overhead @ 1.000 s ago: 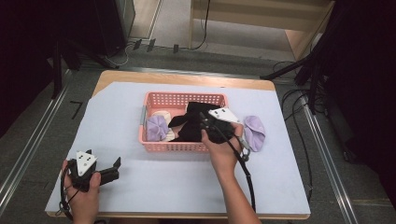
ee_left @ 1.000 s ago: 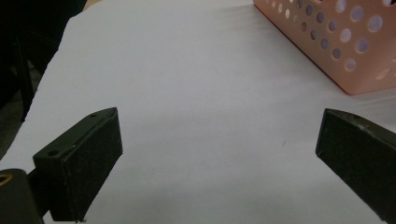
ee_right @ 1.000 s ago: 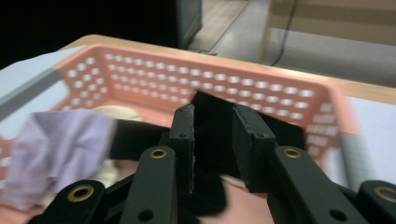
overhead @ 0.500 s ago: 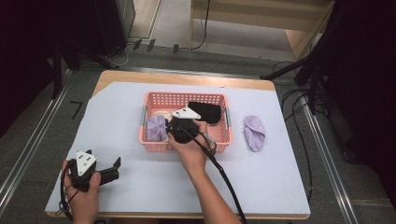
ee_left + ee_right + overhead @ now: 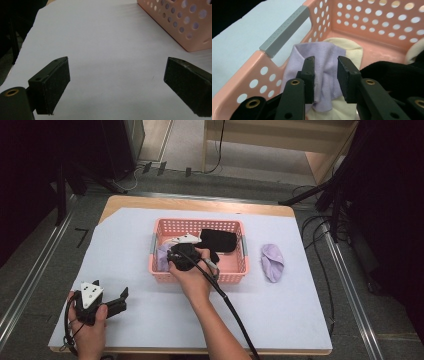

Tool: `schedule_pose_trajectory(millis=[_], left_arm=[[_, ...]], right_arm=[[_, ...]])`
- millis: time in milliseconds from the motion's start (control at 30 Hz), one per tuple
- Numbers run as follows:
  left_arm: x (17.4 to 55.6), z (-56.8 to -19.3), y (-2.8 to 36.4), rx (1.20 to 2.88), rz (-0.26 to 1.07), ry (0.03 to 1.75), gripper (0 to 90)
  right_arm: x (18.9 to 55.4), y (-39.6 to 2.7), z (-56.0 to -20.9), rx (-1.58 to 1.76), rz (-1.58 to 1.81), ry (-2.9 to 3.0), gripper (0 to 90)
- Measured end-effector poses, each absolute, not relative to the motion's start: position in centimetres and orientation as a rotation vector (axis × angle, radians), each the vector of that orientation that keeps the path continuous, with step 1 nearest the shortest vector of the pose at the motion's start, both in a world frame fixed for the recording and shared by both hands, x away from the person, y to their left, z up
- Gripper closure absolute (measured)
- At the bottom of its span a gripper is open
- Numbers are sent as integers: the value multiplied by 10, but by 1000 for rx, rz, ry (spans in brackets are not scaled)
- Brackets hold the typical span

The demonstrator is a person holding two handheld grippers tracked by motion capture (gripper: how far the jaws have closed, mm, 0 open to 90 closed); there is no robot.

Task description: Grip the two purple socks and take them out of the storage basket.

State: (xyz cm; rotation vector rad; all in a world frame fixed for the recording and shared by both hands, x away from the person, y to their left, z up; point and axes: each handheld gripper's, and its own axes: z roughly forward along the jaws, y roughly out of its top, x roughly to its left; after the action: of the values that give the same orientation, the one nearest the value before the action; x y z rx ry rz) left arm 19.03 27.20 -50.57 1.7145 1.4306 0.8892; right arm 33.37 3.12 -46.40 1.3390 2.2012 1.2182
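A pink perforated basket (image 5: 200, 221) stands mid-table, and its wall (image 5: 367, 22) fills the right gripper view. In its left end lies a lavender sock (image 5: 162, 256) on top of a cream sock (image 5: 348, 48). My right gripper (image 5: 169, 254) reaches down into that end. Its jaws (image 5: 325, 58) stand a little apart on either side of a fold of the lavender sock (image 5: 322, 48), open and not pressing. A black sock (image 5: 218, 240) lies to the right in the basket. My left gripper (image 5: 120, 301) rests wide open at the front left, with nothing between its jaws (image 5: 116, 75).
A second lavender sock (image 5: 272, 261) lies on the white sheet to the right of the basket. Grey handles (image 5: 284, 27) cap the basket's short ends. The basket's corner (image 5: 180, 25) shows ahead of the left gripper. A cable trails from the right gripper toward the table's front edge.
My right gripper has swung from the basket's right end, near the sock on the sheet, across to the left end and dipped over the lavender sock there. The left gripper has stayed put.
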Motion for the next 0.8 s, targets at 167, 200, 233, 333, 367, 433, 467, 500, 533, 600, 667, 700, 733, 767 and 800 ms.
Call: schedule_pose_trajectory(millis=[167,200,233,333,367,433,467,500,533,600,667,700,733,767,800], left_arm=[[191,-506,272,1711,890,1431,75],[191,-506,272,1711,890,1430,75],[191,-506,272,1713,890,1428,75],[191,-506,272,1713,890,1428,75],[191,-506,272,1712,890,1428,75],[191,-506,272,1712,890,1429,75],[191,-506,272,1711,889,1429,75],[191,-506,272,1712,890,1429,75],[191,-506,272,1712,889,1429,75],[190,-506,272,1710,888,1430,75],[190,-506,272,1711,885,1430,75],[190,-506,272,1712,886,1431,75],[190,-506,272,1710,887,1429,75],[190,-506,272,1712,888,1429,75],[190,-506,272,1711,887,1429,75]], right_arm=[[337,39,-464,1344,1220,2244,675],[337,40,-464,1347,1217,2252,673],[338,42,-465,1351,1210,2257,672],[342,49,-468,1345,1166,2276,674],[343,52,-469,1345,1116,2304,693],[345,56,-469,1349,1069,2344,730],[346,57,-469,1357,1073,2358,764],[346,58,-469,1359,1060,2374,822],[346,58,-469,1341,1056,2376,874],[344,58,-470,1306,1064,2358,890],[341,55,-468,1280,1104,2316,894],[340,52,-465,1278,1140,2287,894],[338,50,-463,1278,1174,2258,895],[337,47,-460,1274,1213,2225,896],[335,45,-457,1262,1240,2197,896]])
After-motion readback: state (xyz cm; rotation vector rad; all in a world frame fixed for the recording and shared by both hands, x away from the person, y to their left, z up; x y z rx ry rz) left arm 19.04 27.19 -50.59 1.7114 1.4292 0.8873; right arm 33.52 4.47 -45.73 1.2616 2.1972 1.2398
